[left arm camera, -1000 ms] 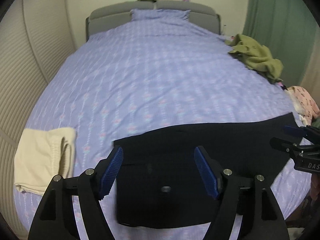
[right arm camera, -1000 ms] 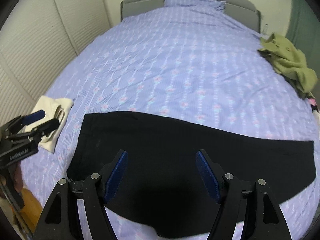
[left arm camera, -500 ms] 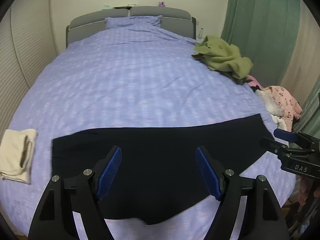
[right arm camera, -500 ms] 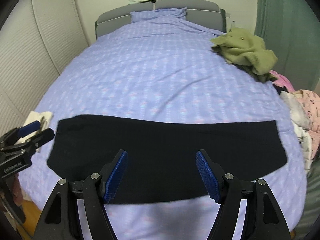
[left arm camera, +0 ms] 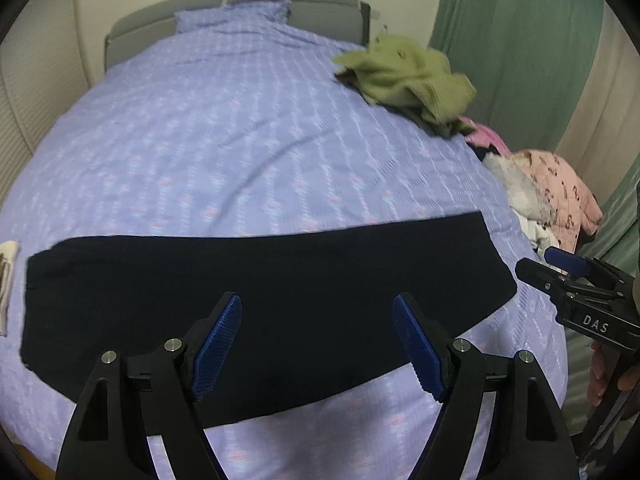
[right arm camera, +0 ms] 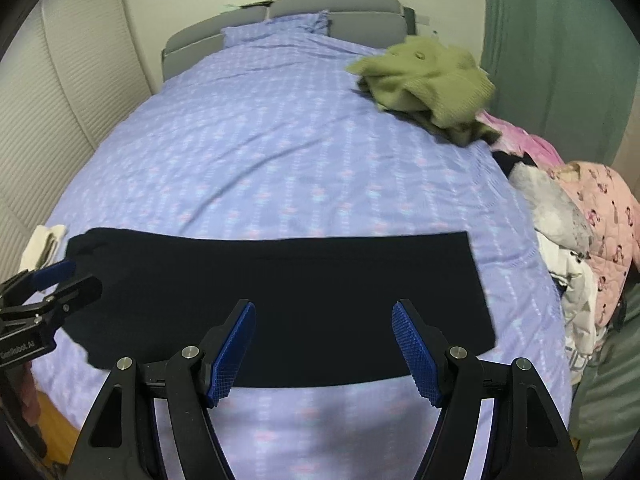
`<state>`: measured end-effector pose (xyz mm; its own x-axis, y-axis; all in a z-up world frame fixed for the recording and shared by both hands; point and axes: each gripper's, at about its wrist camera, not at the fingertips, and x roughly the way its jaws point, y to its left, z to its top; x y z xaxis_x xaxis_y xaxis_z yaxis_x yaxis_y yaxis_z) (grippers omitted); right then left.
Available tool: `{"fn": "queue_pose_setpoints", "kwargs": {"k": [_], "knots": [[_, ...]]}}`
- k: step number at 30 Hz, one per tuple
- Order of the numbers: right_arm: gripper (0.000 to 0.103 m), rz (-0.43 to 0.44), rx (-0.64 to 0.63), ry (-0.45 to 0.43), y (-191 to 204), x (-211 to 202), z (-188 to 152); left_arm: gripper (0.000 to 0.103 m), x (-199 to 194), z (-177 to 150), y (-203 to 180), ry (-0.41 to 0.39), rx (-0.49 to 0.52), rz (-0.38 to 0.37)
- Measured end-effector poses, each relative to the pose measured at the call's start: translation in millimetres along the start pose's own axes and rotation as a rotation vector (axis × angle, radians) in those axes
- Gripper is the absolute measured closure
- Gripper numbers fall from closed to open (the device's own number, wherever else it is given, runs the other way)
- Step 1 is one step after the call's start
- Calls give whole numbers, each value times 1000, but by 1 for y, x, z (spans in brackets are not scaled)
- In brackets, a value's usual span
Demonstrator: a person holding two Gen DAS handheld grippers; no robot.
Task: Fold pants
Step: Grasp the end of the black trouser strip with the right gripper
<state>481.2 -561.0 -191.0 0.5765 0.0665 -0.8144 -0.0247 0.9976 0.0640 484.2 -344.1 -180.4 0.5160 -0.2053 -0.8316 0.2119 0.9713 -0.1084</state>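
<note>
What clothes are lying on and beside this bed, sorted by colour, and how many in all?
Black, flat folded pants: 1
Olive-green knitted garment: 1
Cream folded garment: 1
Pink printed quilted garment: 1
Bright pink garment: 1
White and grey pieces: count unclear, heaped together
Total: 5 that can be told apart

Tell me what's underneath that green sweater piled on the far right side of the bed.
The green sweater lies on the purple bedspread. A dark layer shows under its near edge, and pink fabric pokes out beside it. Anything further beneath is covered.
</note>
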Motion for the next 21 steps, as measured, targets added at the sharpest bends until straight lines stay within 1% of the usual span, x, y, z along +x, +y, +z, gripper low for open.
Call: {"fn": "queue_pose_setpoints", "kwargs": {"k": [2,5,8,11,14,18,21], "knots": [[31,0,9,17,-32,16,-2,25,18,3,-22,17,14,-3],[31,1,24,42,-69,40,-5,25,48,9,-56,33,49,9],[31,-25,36,81,-101,69,-9,25,80,14,-92,52,98,24],[31,-53,33,107,-124,87,-14,25,104,17,-115,81,114,23],[31,-56,48,132,-150,108,-15,25,119,18,-131,118,99,4],[31,-39,86,164,-176,129,-15,25,130,20,-152,140,92,1],[31,7,138,181,-194,146,-15,25,133,21,-165,142,109,-1]]}}
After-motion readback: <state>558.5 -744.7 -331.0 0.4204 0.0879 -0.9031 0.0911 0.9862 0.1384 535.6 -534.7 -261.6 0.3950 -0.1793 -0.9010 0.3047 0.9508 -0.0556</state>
